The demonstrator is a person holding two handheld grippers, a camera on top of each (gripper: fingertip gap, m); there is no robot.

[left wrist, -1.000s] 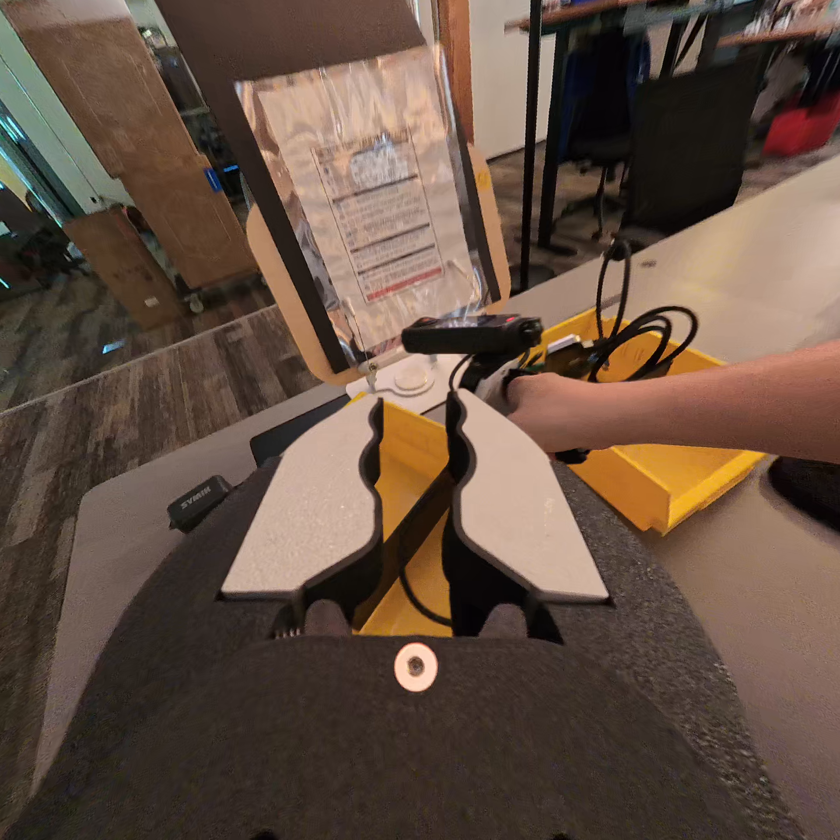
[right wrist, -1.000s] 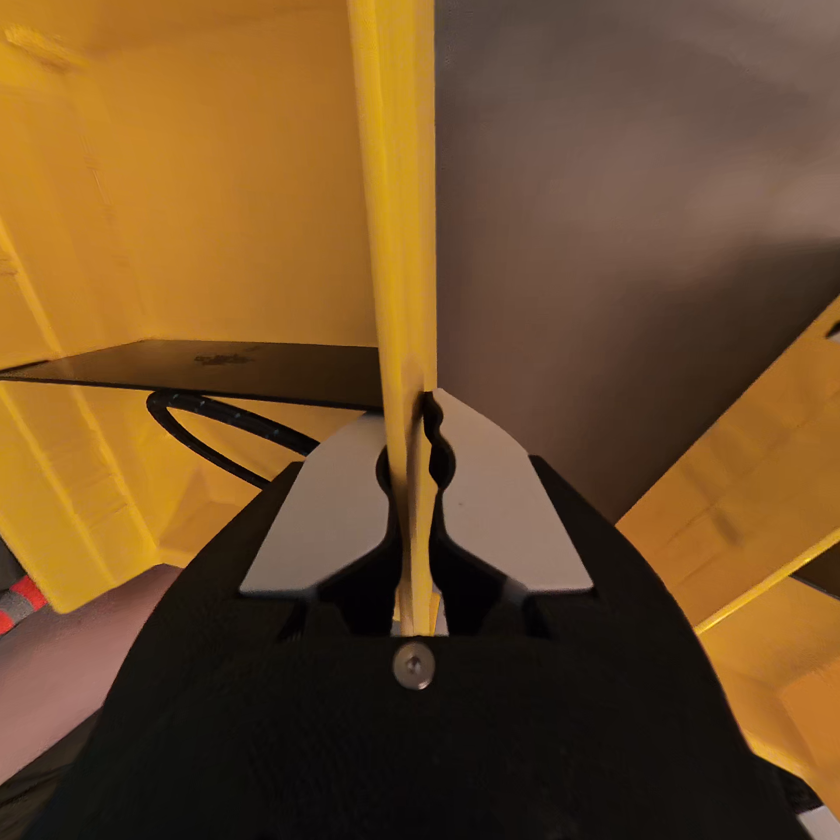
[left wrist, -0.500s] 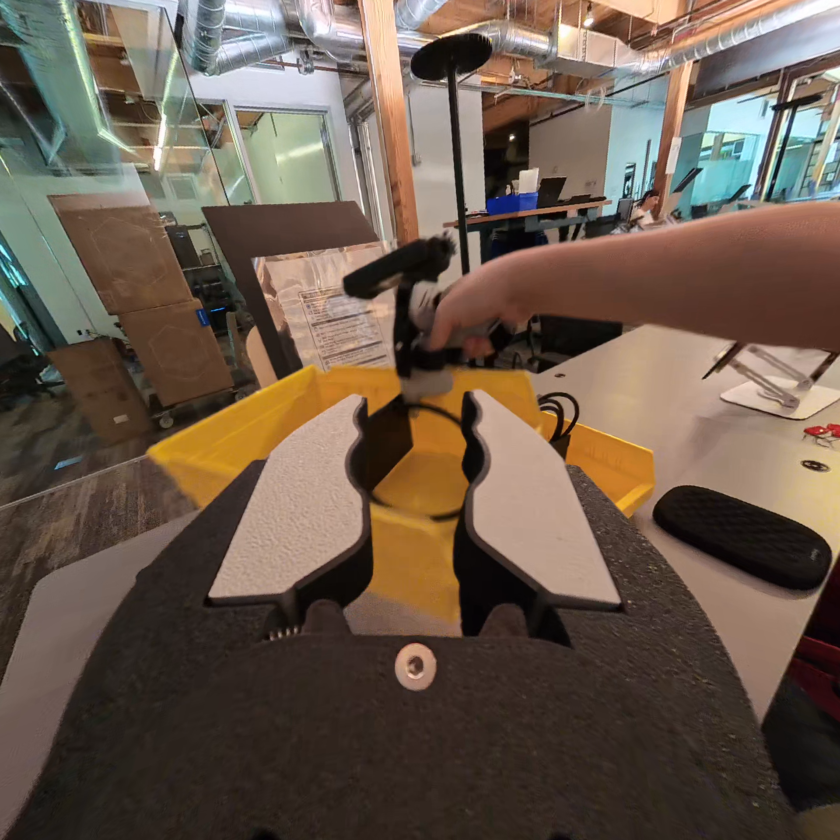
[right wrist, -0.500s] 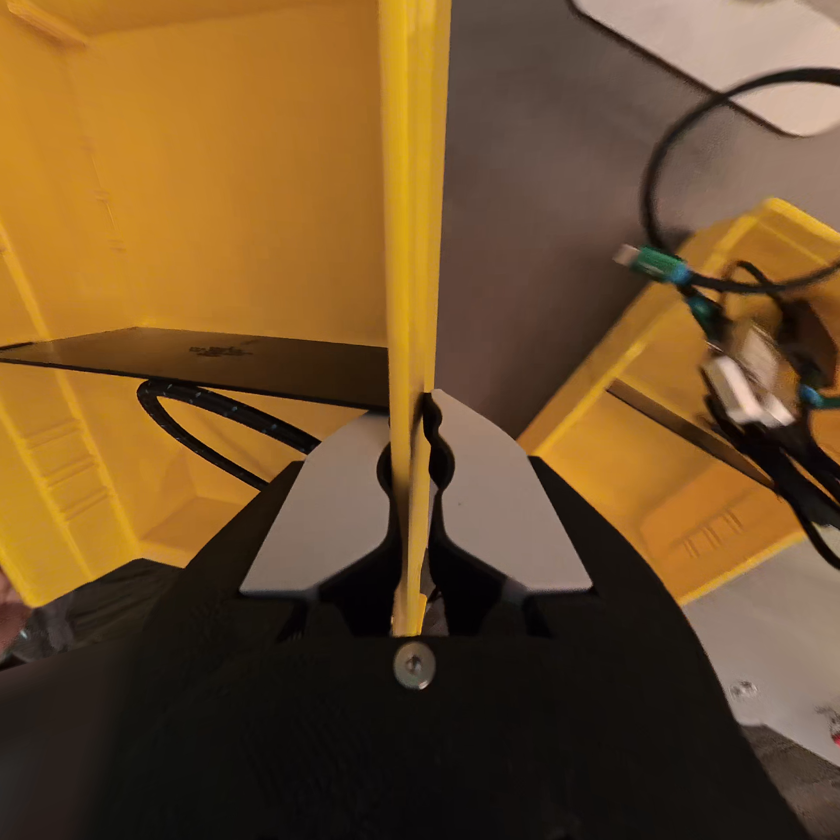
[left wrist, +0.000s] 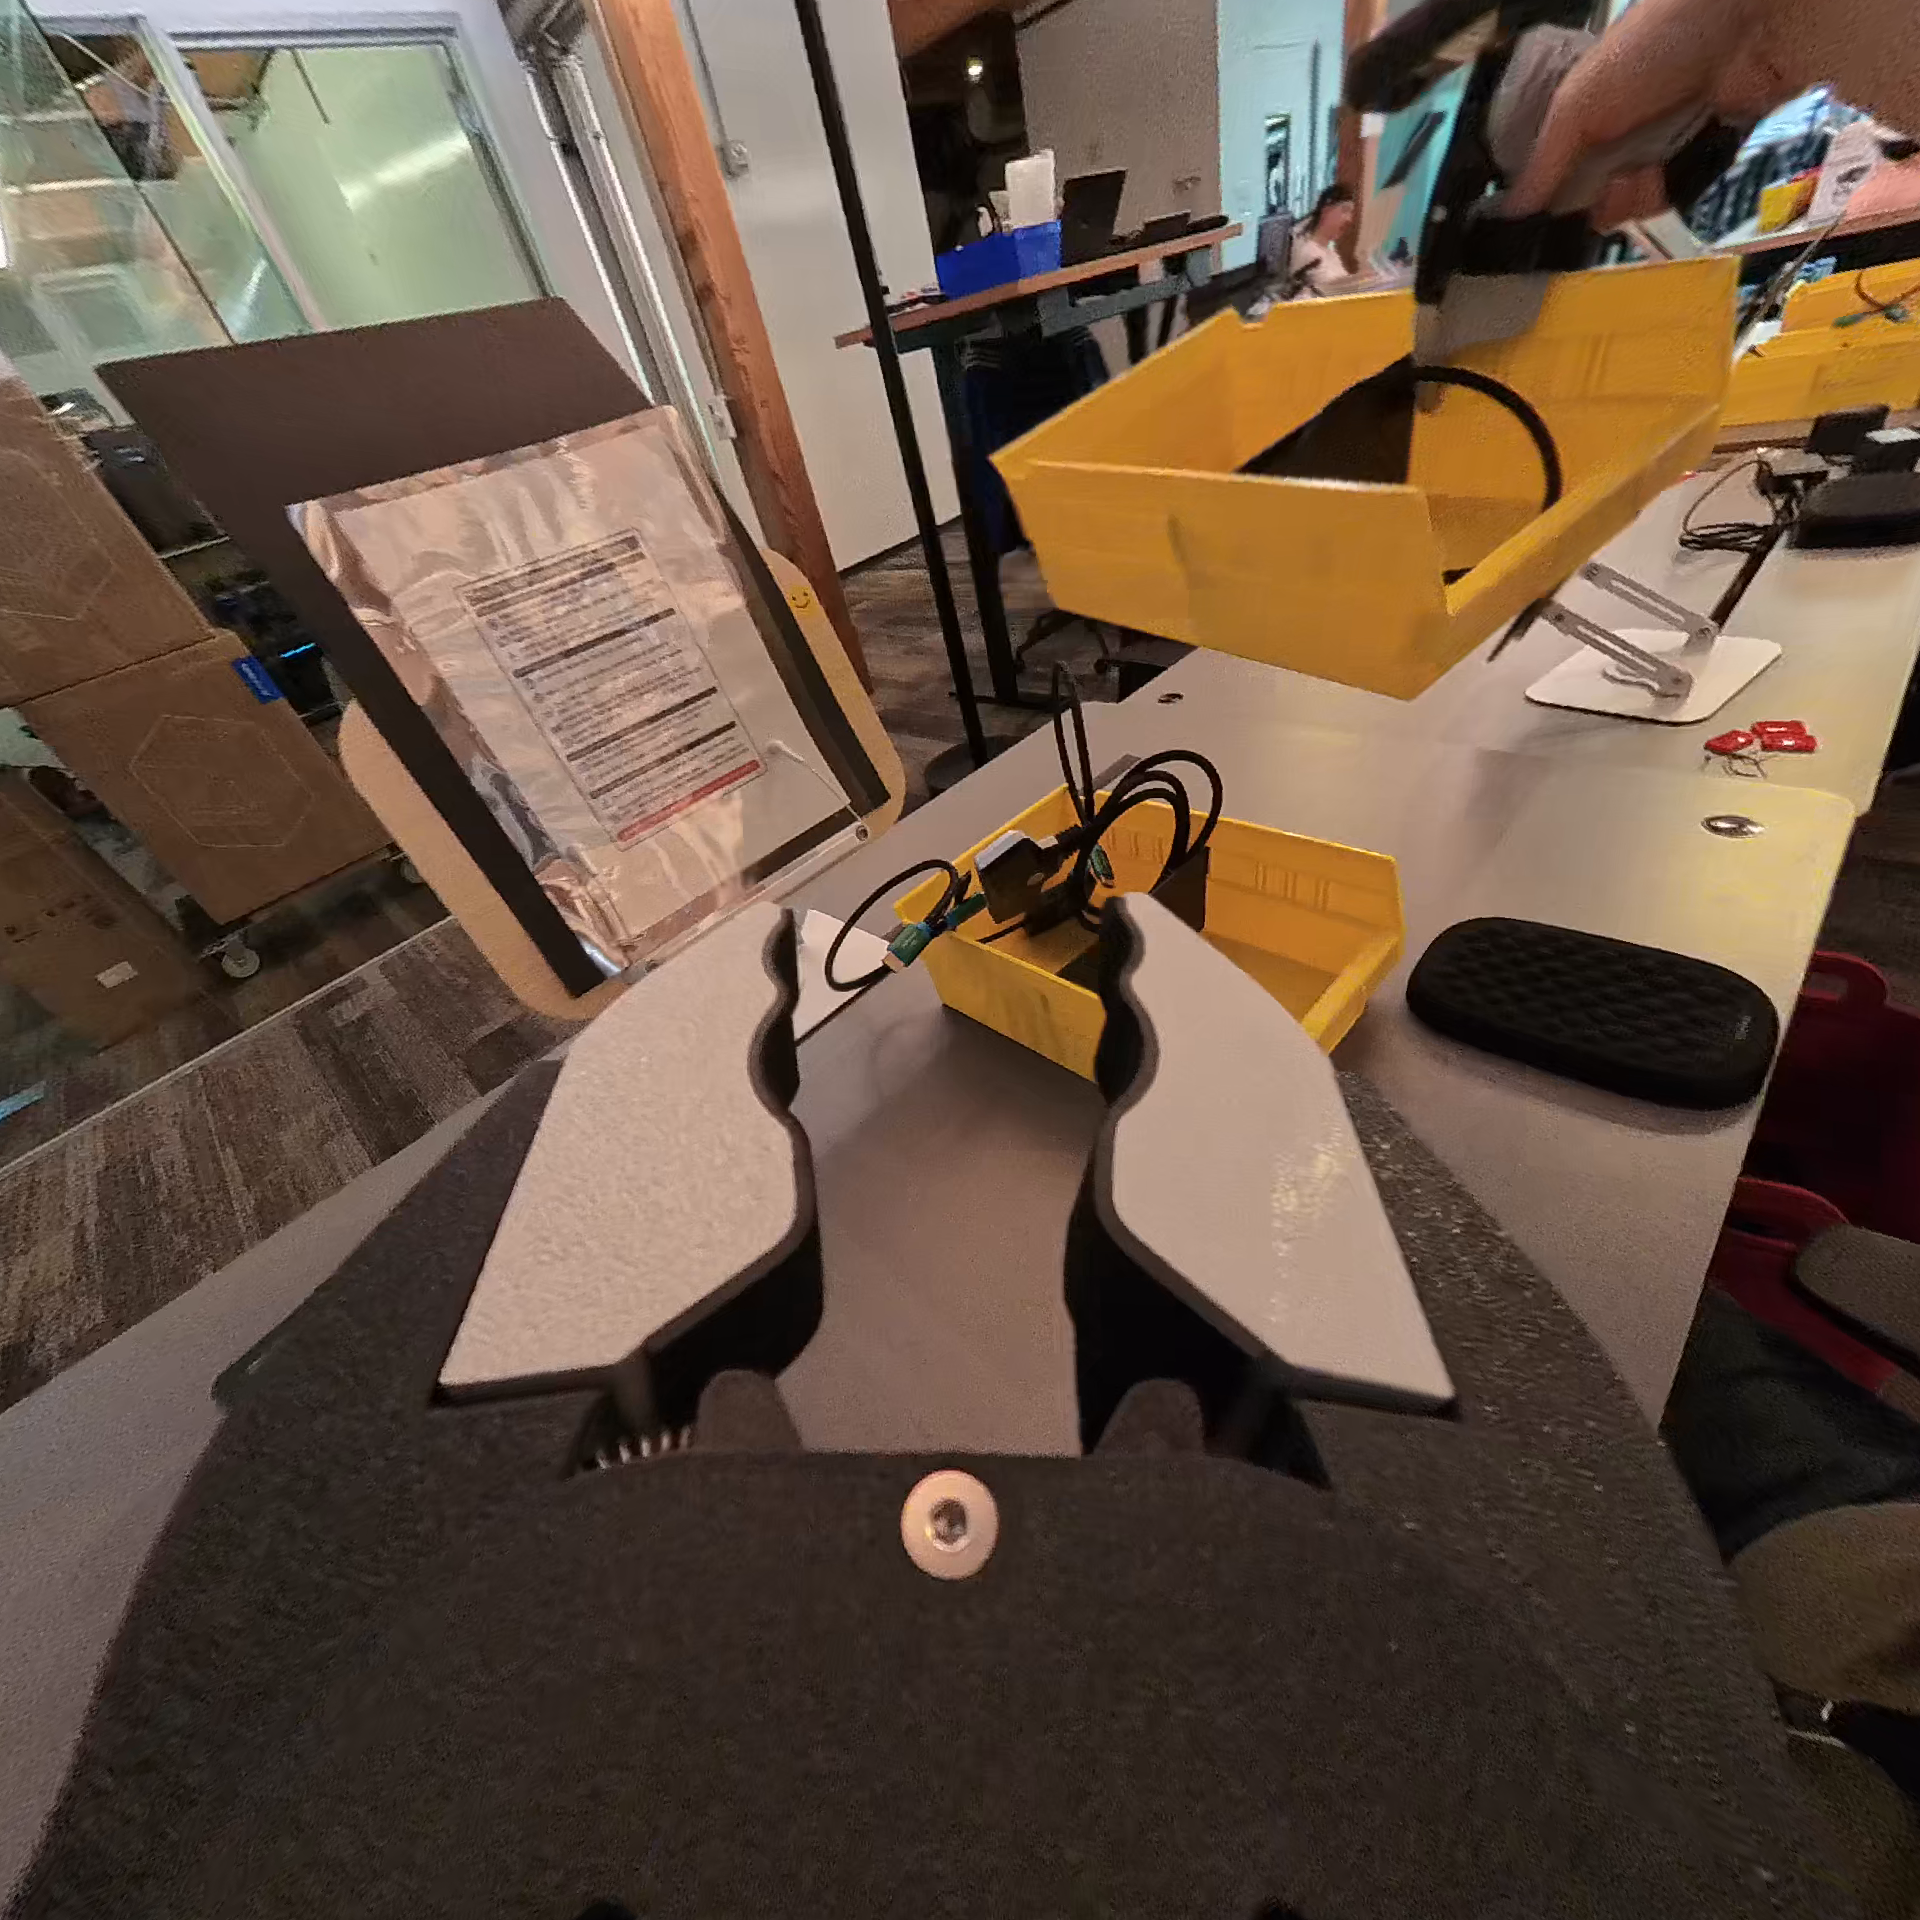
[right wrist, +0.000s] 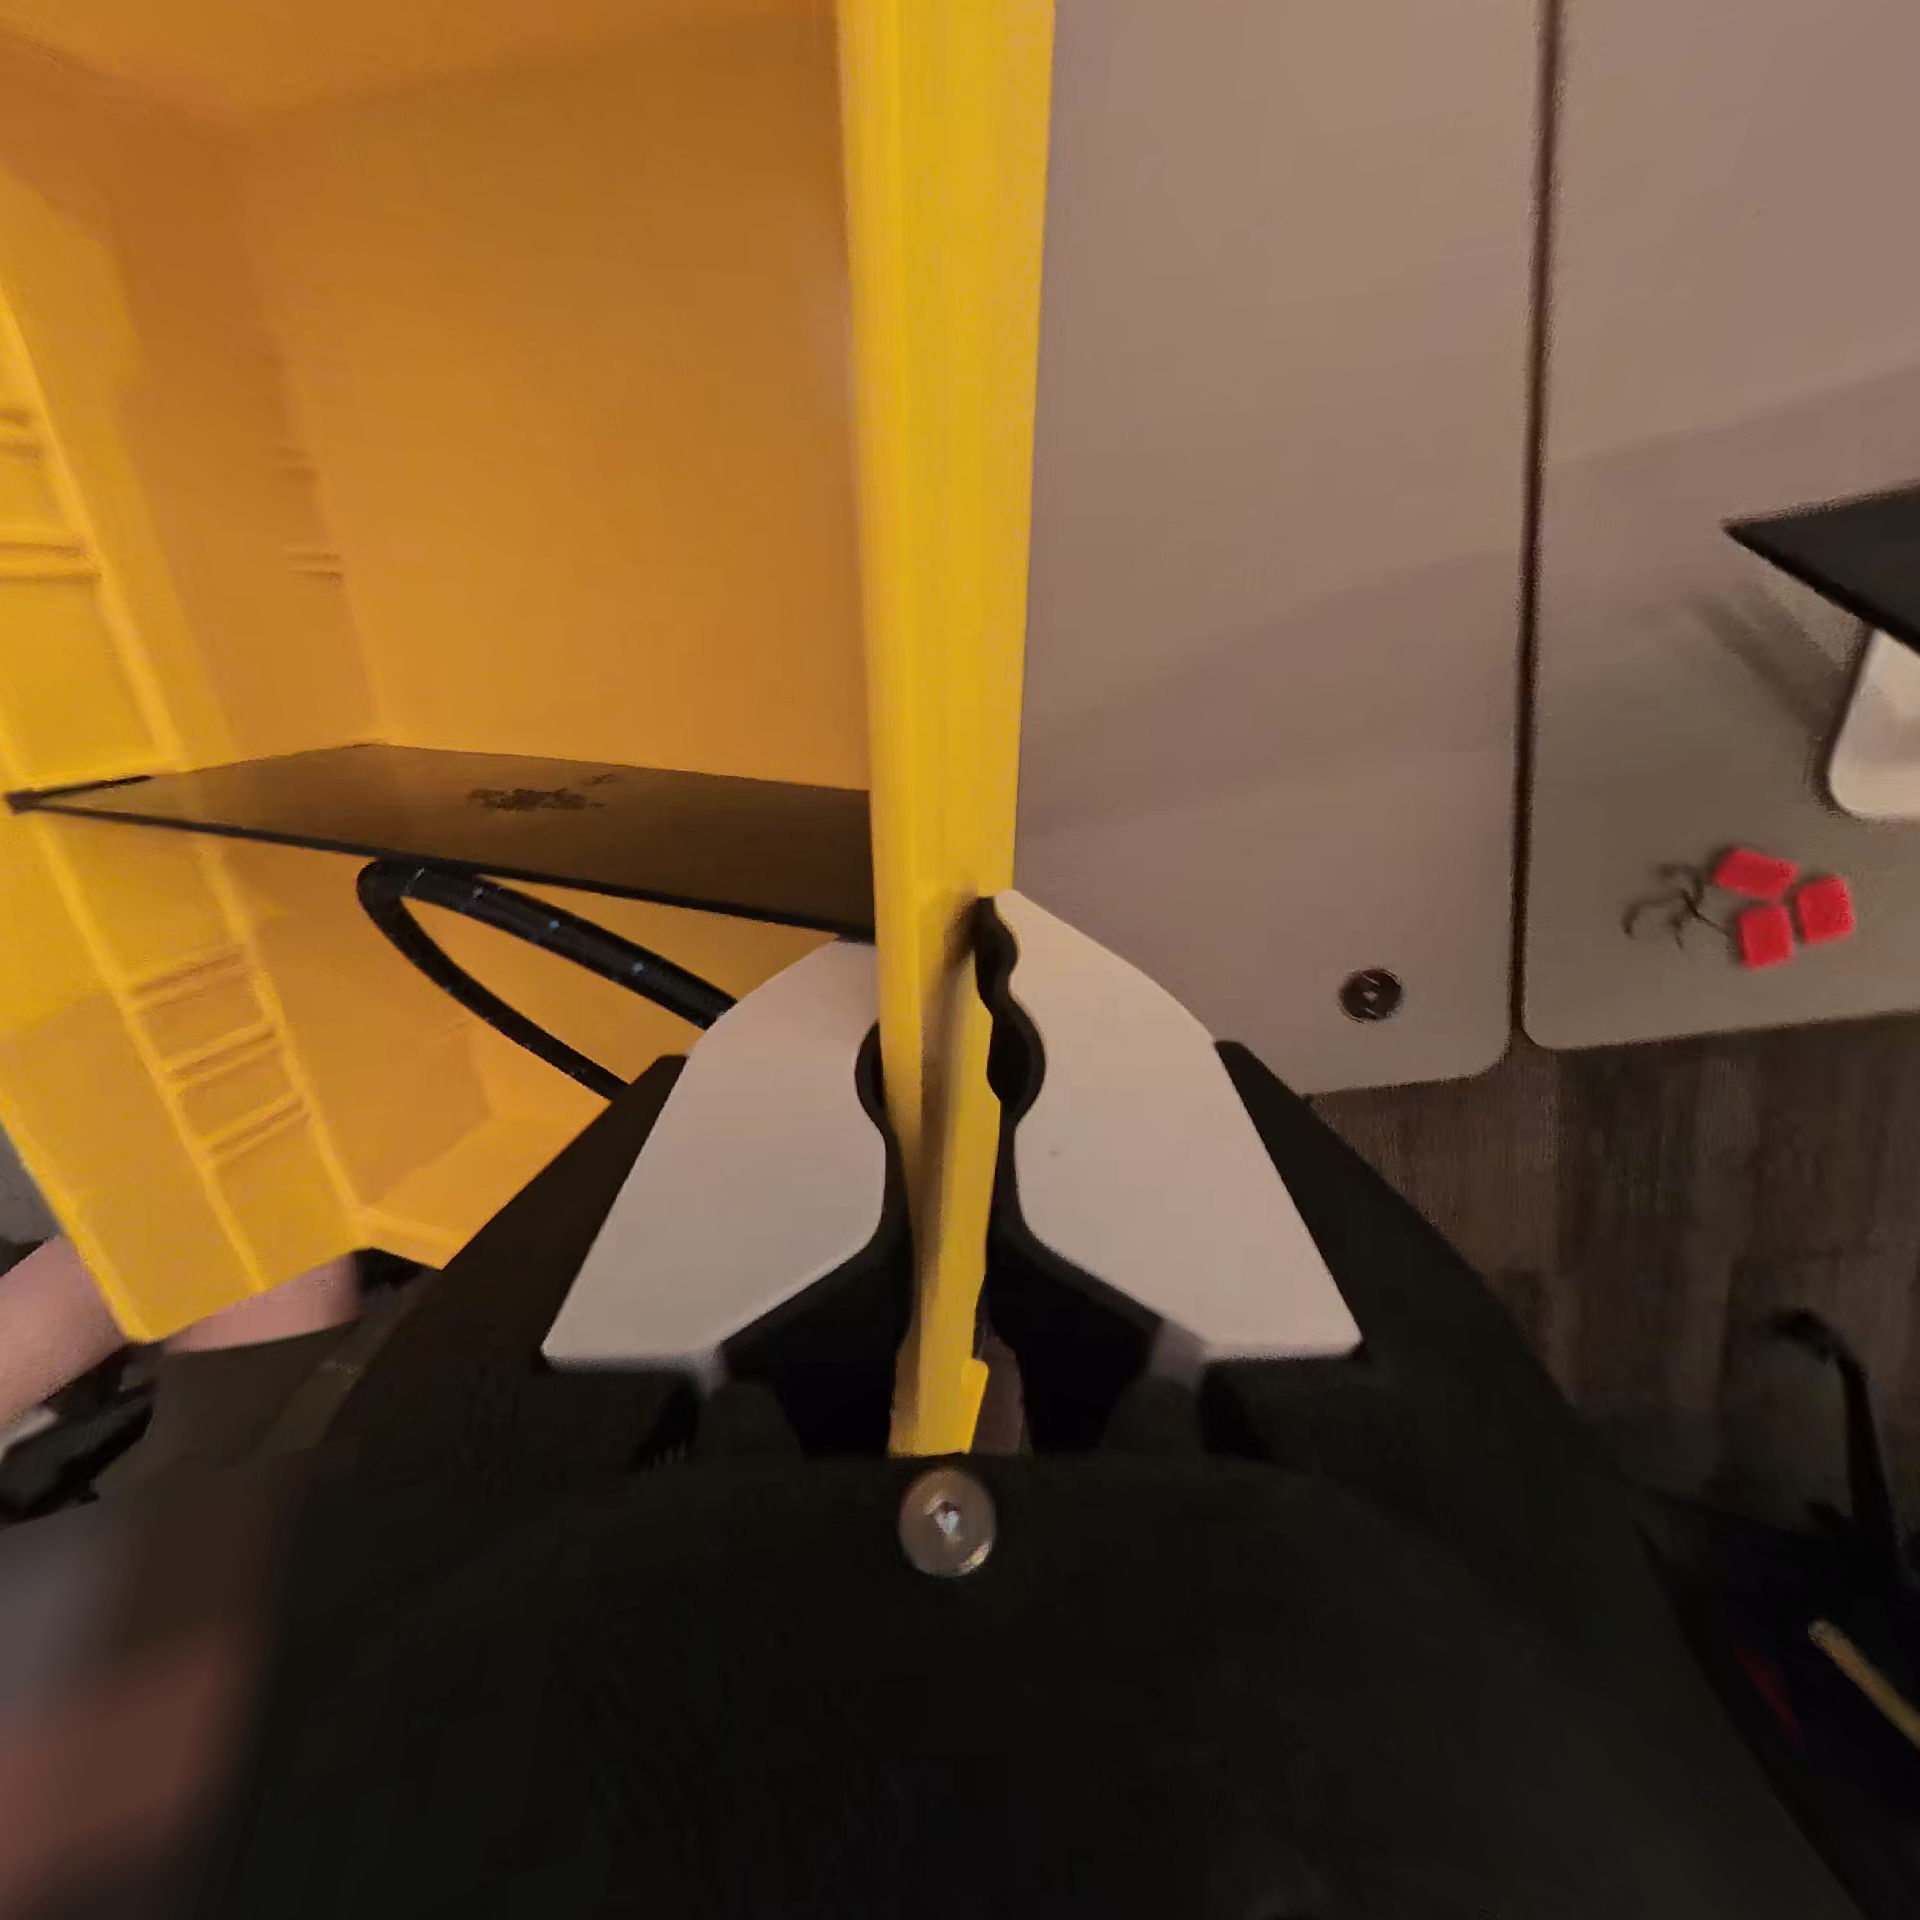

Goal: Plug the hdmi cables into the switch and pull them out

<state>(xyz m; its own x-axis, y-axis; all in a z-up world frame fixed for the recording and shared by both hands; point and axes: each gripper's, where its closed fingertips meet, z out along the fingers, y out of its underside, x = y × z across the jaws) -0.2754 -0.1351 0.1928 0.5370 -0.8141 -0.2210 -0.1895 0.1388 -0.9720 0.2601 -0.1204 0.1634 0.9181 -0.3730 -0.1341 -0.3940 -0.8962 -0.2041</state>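
Two yellow bins now apart: right gripper (right wrist: 940, 1049), clenched on wall, has lifted upper bin (left wrist: 1247, 561) off counter (left wrist: 1455, 790). Left gripper (left wrist: 945, 997) released, empty. Cables (left wrist: 1132, 821) and switch (left wrist: 1013, 883) exposed in lower bin (left wrist: 1299, 914); plugging not started.

- Left gripper (left wrist: 945, 1049): two broad pale grey fingers (left wrist: 644, 1174) with a grainy face, black wavy inner edges, pointed outer corners.
- Set in a dark charcoal foam-textured body (left wrist: 935, 1714), rounded like a shield.
- One silver hex-socket screw (left wrist: 948, 1525) in the middle, just behind the finger roots; a small coiled spring beside the left root.
- Right gripper (right wrist: 951, 1023): same build, smoother white fingers (right wrist: 1122, 1174), black body (right wrist: 935, 1714), same silver screw (right wrist: 945, 1538).
- Seen from afar: black frame, grey handle, bare forearm without sleeve.
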